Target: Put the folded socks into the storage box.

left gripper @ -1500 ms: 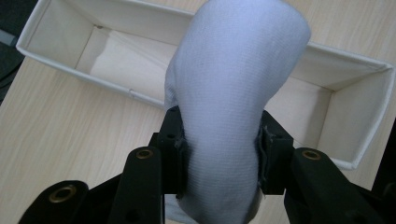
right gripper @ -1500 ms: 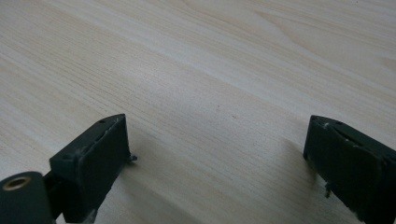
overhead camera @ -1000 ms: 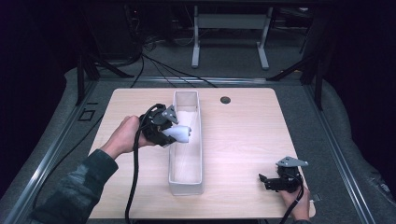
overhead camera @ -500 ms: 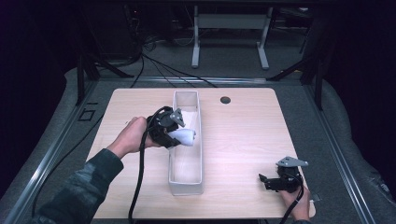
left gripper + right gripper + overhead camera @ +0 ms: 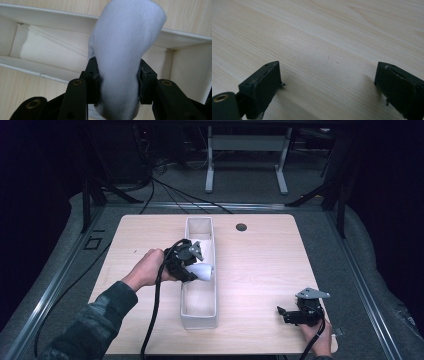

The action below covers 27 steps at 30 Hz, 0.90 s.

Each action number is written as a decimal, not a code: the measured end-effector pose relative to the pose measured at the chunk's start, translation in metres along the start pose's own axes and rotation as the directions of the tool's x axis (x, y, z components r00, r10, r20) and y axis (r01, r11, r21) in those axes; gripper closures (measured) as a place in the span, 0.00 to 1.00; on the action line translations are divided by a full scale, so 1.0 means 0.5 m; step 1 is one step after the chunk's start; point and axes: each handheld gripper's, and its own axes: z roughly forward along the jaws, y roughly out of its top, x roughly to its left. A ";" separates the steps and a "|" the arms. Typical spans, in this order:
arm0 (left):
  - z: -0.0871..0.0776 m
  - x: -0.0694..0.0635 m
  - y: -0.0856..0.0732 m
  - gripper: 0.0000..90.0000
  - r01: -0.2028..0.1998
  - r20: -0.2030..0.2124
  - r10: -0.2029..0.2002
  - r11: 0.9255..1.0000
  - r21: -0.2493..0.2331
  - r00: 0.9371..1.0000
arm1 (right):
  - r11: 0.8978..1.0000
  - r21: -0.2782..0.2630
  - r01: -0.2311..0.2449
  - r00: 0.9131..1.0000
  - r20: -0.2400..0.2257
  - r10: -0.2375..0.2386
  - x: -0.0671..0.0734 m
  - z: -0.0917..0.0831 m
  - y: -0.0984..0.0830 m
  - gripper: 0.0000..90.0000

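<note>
A rolled white sock is clamped between the jaws of my left gripper, held over the middle of a long white fabric bin. The sock's free end pokes out above the bin's inside. More white cloth lies in the bin's far end. My right gripper rests low over the bare wood at the table's front right corner, its jaws wide apart with nothing between them.
The light wooden table has a round dark grommet hole near its back edge. Black cables trail from both grippers off the front edge. A metal frame stands on the floor behind the table.
My left gripper has carried the sock rightward and slightly toward the person, from the bin's left rim to over its inside. The right gripper has stayed put.
</note>
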 end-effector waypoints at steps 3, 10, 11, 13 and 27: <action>0.012 -0.003 0.001 0.68 -0.003 0.009 0.003 1.000 0.004 1.000 | 1.000 0.000 0.000 1.000 0.000 0.000 0.000 0.000 0.000 0.07; 0.042 -0.004 -0.001 0.68 -0.009 0.030 0.008 1.000 0.029 1.000 | 1.000 0.000 0.000 1.000 0.000 0.000 0.000 0.000 0.000 0.07; 0.053 -0.003 -0.002 0.68 -0.008 0.038 0.007 0.999 0.033 0.999 | 1.000 0.000 0.000 1.000 0.000 0.000 0.000 0.000 0.000 0.07; 0.064 -0.002 -0.004 0.68 -0.003 0.044 0.001 0.999 0.042 0.999 | 1.000 0.000 0.000 1.000 0.000 0.000 0.000 0.000 0.000 0.07; 0.096 0.007 -0.017 0.67 0.030 0.073 -0.031 0.999 0.026 0.997 | 1.000 0.000 0.000 1.000 0.000 0.000 0.000 0.000 0.000 0.07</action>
